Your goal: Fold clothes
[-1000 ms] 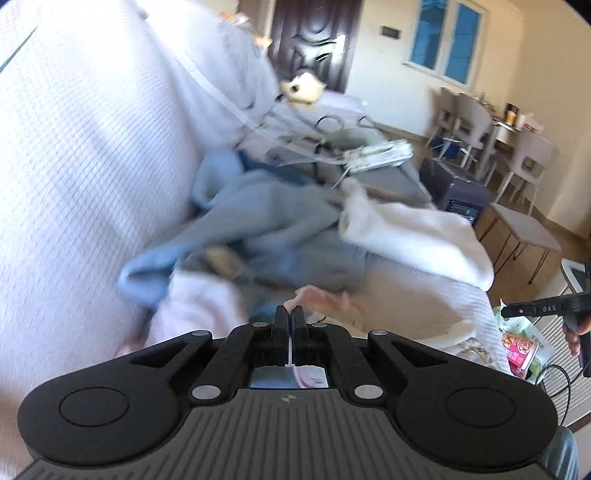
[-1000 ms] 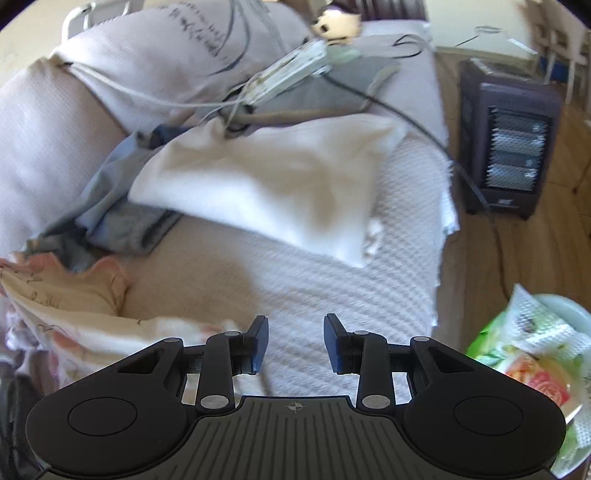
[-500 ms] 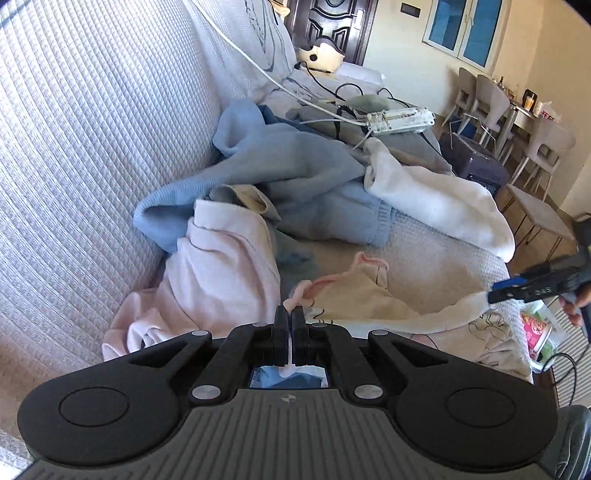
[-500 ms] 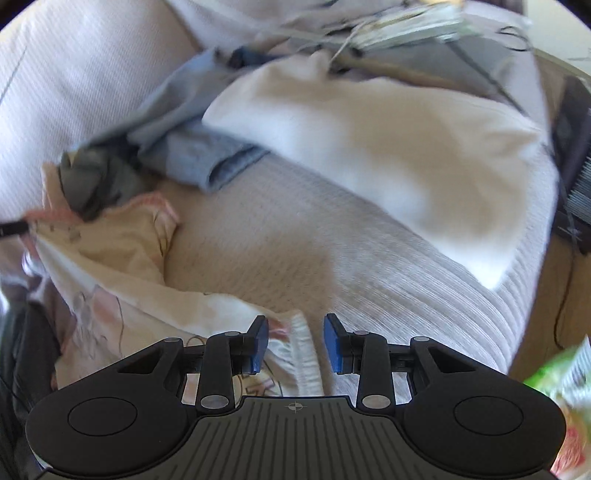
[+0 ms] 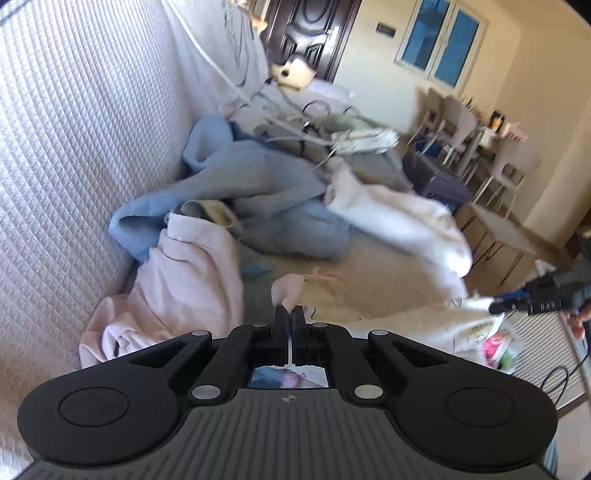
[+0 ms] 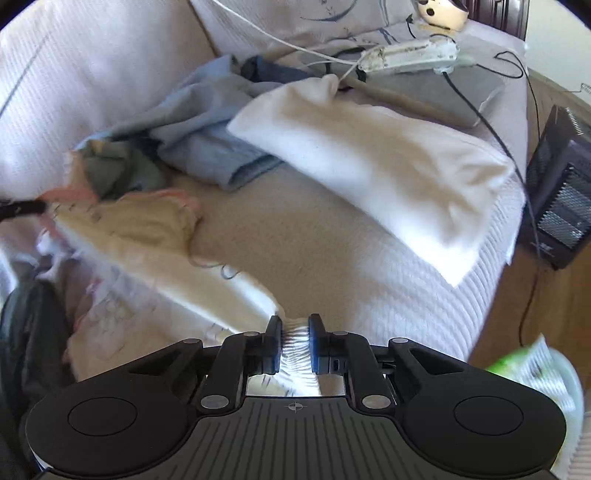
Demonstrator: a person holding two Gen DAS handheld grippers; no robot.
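Right wrist view: the right gripper [image 6: 294, 341] has just been closing, and its jaws now pinch a bunched hem of the cream garment [image 6: 147, 229]. Across that garment, the left gripper [image 5: 290, 319] is clamped tight on its pink-trimmed edge. The garment sags between them over the sofa [image 6: 332, 236], so the step in hand looks like spreading it out. To do it well, draw both grips apart evenly until the cloth goes taut, then lay it flat on the bare seat beside it, clear of the pile. Beyond the garment lie a pink cloth [image 5: 184, 266], blue clothes [image 5: 258, 184] and a white towel [image 6: 369, 155]. Farther off sit a power strip [image 6: 410, 55] with cables, a heater [image 6: 561, 192] on the floor, then chairs [image 5: 513, 162] and a dark door [image 5: 306, 33].
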